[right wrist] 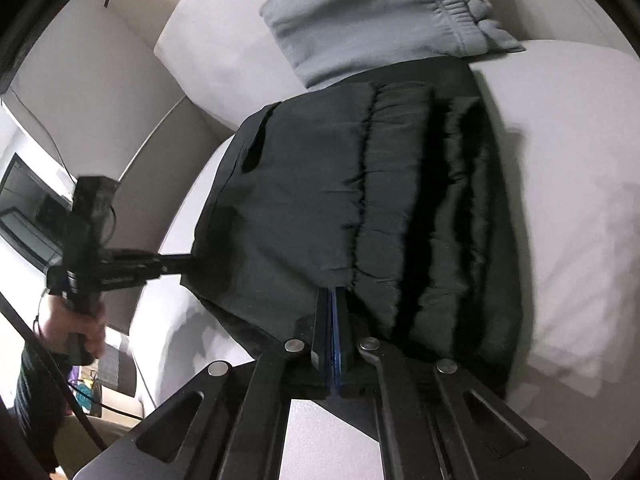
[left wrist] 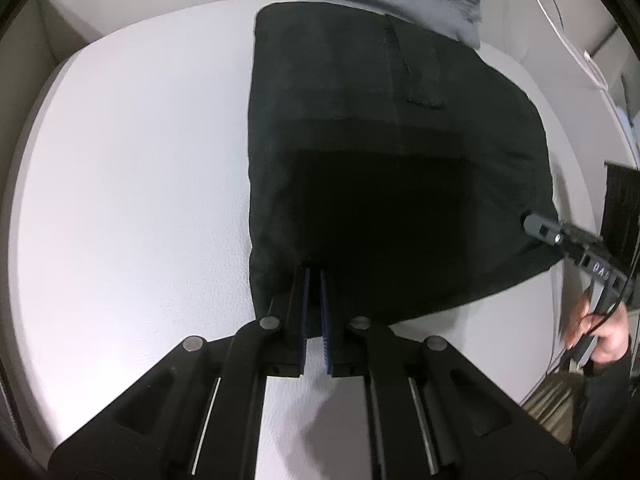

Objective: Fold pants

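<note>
On the white table [left wrist: 120,160], both grippers apparently pinch the black pants [left wrist: 380,160].

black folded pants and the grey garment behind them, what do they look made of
Black folded pants: thin, matte woven cloth, probably cotton or synthetic; it creases sharply and gathers at the elastic waistband. Grey garment: thicker, soft fleece-like knit, likely sweatpants, judging by its fuzzy surface and ribbed band.
</note>
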A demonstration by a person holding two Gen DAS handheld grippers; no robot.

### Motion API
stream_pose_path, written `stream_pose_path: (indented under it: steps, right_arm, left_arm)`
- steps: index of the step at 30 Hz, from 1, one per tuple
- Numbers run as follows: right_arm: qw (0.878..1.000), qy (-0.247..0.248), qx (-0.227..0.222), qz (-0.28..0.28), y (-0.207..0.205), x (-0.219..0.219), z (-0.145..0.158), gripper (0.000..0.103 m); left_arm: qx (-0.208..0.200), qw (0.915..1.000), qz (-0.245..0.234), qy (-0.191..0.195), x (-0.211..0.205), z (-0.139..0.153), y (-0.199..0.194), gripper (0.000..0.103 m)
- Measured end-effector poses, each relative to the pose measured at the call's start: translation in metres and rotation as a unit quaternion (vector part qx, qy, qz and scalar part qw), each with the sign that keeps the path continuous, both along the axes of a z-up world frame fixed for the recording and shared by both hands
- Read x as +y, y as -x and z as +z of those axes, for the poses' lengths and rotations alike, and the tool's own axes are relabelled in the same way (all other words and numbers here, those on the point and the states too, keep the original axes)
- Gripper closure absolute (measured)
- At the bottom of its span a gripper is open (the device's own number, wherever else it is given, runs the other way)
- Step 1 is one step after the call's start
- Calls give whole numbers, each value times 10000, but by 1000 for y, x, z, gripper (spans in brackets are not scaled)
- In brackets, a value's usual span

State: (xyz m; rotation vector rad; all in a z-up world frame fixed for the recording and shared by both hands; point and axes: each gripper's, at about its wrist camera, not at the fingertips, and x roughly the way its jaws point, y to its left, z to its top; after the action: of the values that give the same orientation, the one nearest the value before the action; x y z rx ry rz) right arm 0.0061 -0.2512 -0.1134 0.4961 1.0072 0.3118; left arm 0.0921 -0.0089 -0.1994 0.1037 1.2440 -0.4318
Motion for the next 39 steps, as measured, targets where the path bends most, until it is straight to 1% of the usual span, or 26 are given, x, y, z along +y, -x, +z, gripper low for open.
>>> stream_pose_path:
  steps: [4, 6, 7, 8, 9, 10, 11, 12, 13, 14, 15, 17, 20, 22, 23, 24, 26, 27, 28, 29, 30, 31, 34, 36, 38, 39]
  right_arm:
    - [9994, -335, -11, -101, -1, -7, -10, 103]
    - [9996, -268, -41, -37, 0, -6, -6, 103]
    - [9997, -209, -73, 54, 0, -3, -2, 103]
    - [9997, -227, -85, 87, 0, -4, 2, 100]
    - [9995, -295, -103, 106, 2, -2, 8, 92]
    - [9988, -437, -198, 127, 4, -3, 18, 87]
    - [9984, -470, -306, 95, 6, -1, 26, 70]
    - [9980, -437, -455, 0, 7, -3, 37, 45]
    - [9974, -406, -589, -100, 8, -6, 46, 35]
    - [9959, -368, -793, -246, 8, -10, 58, 18]
    - [9936, -296, -1015, -401, 7, -14, 70, 16]
    - [9909, 2, -1219, -568, -2, -16, 87, 16]
    - [9883, 447, -1302, -654, -27, -18, 99, 17]
    - [9891, 805, -1092, -577, -55, -13, 94, 26]
    - [9901, 903, -961, -480, -64, -10, 88, 42]
    - [9907, 1031, -808, -375, -76, -5, 81, 52]
    - [9901, 1310, -415, -280, -93, -1, 61, 52]
    - [9895, 1390, -278, -290, -96, 1, 50, 53]
    - [9890, 1438, -137, -318, -100, -1, 37, 55]
    - [9887, 1460, -74, -333, -101, -4, 31, 62]
    - [9881, 1493, -25, -370, -101, -8, 25, 69]
    - [9875, 1508, -59, -444, -99, -12, 23, 71]
    - [9883, 1405, -132, -578, -92, -24, 21, 73]
    - [9882, 1358, -216, -681, -84, -30, 18, 73]
    - [9874, 1360, -276, -755, -78, -34, 9, 74]
    - [9874, 1376, -300, -715, -77, -34, 6, 74]
  left_arm:
    - [-240, 9989, -114, -376, -11, 1, 6, 98]
    - [-303, 9981, -111, -524, -17, 10, 4, 98]
    - [-528, 9971, -43, -537, -18, 20, 5, 98]
    - [-919, 9944, 31, -525, -20, 36, 9, 98]
    - [-1399, 9890, 71, -471, -23, 54, 13, 98]
    - [-1726, 9841, 98, -403, -23, 67, 17, 95]
    - [-2108, 9770, 162, -285, -22, 83, 21, 93]
    - [-2287, 9730, 201, -236, -22, 90, 24, 89]
    - [-2456, 9689, 233, -213, -23, 97, 26, 85]
    - [-2612, 9647, 259, -196, -25, 102, 27, 84]
    - [-2748, 9609, 306, -164, -26, 106, 28, 84]
    - [-2791, 9595, 374, -83, -27, 110, 22, 84]
    - [-2628, 9636, 479, 121, -30, 107, 1, 84]
    - [-2558, 9657, 432, 80, -36, 98, -22, 84]
    - [-2499, 9674, 417, 41, -51, 89, -39, 84]
    - [-2366, 9707, 400, 69, -63, 78, -57, 84]
    - [-2184, 9752, 346, 57, -74, 57, -80, 84]
    - [-2079, 9776, 320, -42, -79, 45, -91, 84]
    - [-1999, 9792, 314, -145, -80, 35, -97, 84]
    - [-1862, 9816, 329, -262, -83, 23, -106, 84]
    - [-1718, 9840, 371, -298, -83, 12, -112, 84]
    - [-1706, 9842, 403, -230, -80, 6, -114, 82]
    - [-1967, 9788, 430, -366, -76, 1, -109, 81]
    - [-1735, 9826, 528, -404, -70, -9, -111, 81]
    - [-1568, 9848, 722, -168, -60, -13, -110, 80]
    - [-1515, 9854, 764, -140, -59, -13, -111, 80]
